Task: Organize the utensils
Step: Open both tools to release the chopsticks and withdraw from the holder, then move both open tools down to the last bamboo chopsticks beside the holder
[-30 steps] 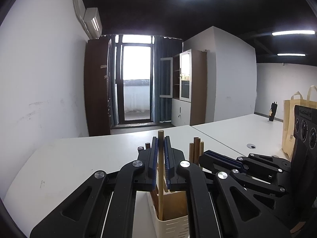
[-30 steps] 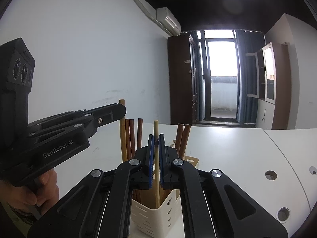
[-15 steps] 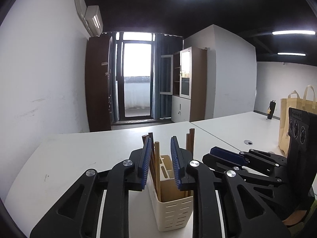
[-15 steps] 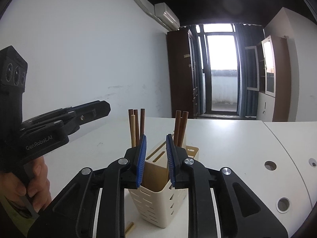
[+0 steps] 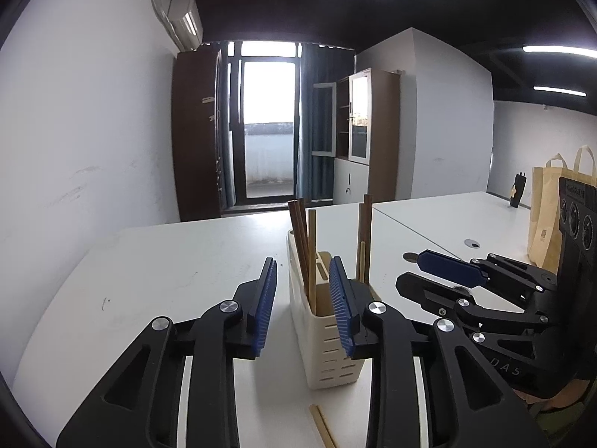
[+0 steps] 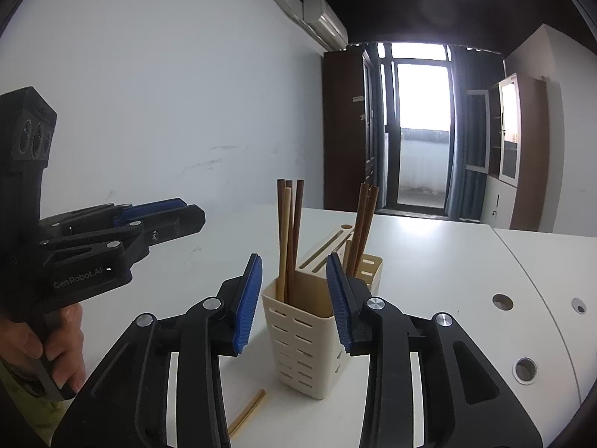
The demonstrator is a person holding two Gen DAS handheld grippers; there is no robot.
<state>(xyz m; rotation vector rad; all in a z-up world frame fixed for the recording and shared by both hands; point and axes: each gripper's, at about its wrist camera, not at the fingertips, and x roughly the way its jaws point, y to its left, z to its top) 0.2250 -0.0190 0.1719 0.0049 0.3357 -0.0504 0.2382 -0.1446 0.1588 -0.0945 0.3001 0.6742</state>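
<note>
1. Both claws are spreading with nothing between the pads: the left claw and the right claw each frame the holder from the near side without touching it.
2. The holder stands upright on the white bench, dead ahead at 12 o'clock from both claws. Chopsticks stand in its near-left slot, and a second bunch leans in the far slot, toward 1 o'clock.
3. The step in hand looks like a release. To do it well, draw each claw straight back so no pad catches a standing stick or nudges the holder.
4. Two loose sticks lie flat on the bench at the holder's foot, at 7 o'clock from it in the right view. They are probably next.
5. They lie low and thin, so a claw should come down steeply, jaws astride one stick.
6. The two claws sit close together, which risks a collision.
7. A paper bag stands well off at 3 o'clock; cable holes dot the bench at the right.
</note>
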